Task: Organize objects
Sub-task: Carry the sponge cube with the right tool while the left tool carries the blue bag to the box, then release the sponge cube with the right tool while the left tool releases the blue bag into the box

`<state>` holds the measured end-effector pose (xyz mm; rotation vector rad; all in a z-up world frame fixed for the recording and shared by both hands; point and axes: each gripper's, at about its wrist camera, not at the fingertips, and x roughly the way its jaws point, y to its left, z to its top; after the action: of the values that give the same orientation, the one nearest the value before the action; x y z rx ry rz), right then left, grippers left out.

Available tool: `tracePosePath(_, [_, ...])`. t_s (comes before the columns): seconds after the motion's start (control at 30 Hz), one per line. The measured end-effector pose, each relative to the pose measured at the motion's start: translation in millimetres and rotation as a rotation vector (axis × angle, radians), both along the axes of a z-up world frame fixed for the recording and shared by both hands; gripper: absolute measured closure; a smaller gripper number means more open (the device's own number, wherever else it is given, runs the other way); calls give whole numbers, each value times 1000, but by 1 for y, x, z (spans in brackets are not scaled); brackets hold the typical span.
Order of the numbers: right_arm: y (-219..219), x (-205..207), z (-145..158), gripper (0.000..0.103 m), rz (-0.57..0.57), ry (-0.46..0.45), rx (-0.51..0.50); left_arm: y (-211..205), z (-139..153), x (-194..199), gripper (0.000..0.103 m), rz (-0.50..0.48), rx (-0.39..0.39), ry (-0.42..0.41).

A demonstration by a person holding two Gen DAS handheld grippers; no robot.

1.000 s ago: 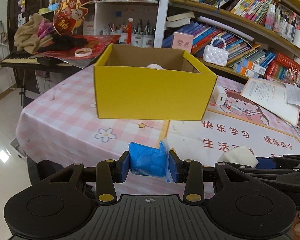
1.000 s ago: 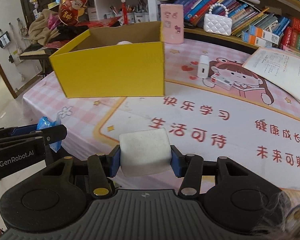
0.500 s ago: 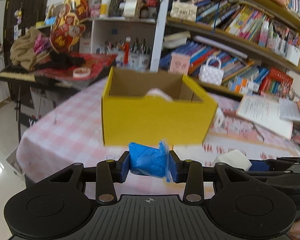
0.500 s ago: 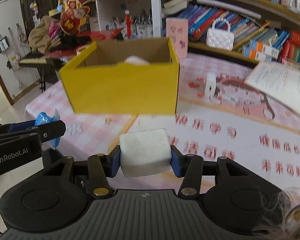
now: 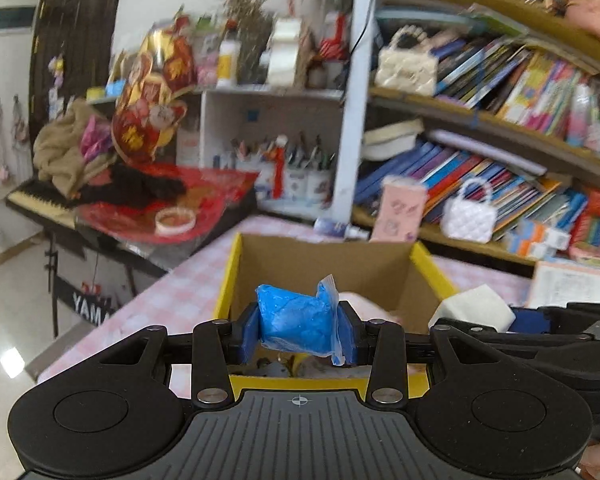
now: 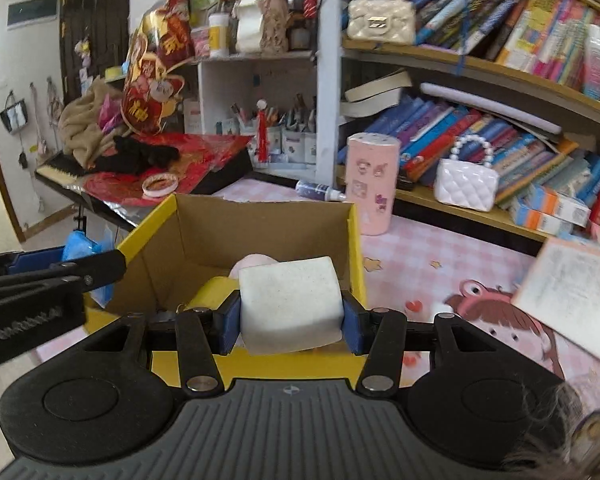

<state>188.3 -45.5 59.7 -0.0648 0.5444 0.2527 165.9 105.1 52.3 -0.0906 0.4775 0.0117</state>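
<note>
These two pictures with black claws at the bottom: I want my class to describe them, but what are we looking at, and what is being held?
Each picture comes from a camera on a hand-held two-finger tool; a person carries one in each hand. The left gripper clamps a blue wrapped packet. The right gripper clamps a white block. Both are held above an open yellow cardboard box on a pink checked tablecloth. Something pale and pink already lies in the box. Crowded bookshelves stand behind.

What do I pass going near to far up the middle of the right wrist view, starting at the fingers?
White block clamped between the right gripper fingers → pale pink item lying inside the yellow box → back wall of the yellow box → pink checked tablecloth → white shelf unit with pen holders.
</note>
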Motion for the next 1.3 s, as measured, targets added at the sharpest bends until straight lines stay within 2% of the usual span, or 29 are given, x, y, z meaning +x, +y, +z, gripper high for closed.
tracePosePath(0.17, [7, 39, -22, 56, 46, 67, -38, -5, -17, 24, 65, 2, 33, 68])
tracePosePath(0.33, [5, 56, -39, 56, 92, 146, -28, -12, -30, 35, 64, -16, 67, 127])
tracePosePath(0.57, [6, 60, -42, 55, 136, 140, -34, -10, -34, 39, 63, -16, 75, 166])
tracePosePath(0.63, [6, 59, -42, 55, 133, 139, -36, -11, -32, 38, 57, -14, 86, 169])
tracePosePath(0.7, [4, 57, -40, 54, 124, 144, -27, -12, -28, 34, 50, -6, 106, 158])
tracePosePath(0.77, [2, 54, -36, 47, 111, 132, -31, -11, -22, 28, 38, 8, 123, 126])
tracePosePath(0.83, [-2, 49, -31, 45, 92, 101, -33, -9, -16, 22, 19, 19, 119, 95])
tracePosePath(0.87, [-4, 46, -29, 43, 83, 96, -27, -7, -13, 18, 16, 17, 110, 76])
tracePosePath(0.97, [-13, 34, -21, 41, 67, 74, 8, -8, -2, 3, 15, 8, 97, 29])
tracePosePath(1.1, [-20, 6, -14, 35, 20, 21, 3, -14, 9, -19, 14, -24, 84, -19])
tracePosePath(1.3, [-40, -41, -14, 34, -49, 18, 9, -22, 2, -51, 13, -72, 93, -2])
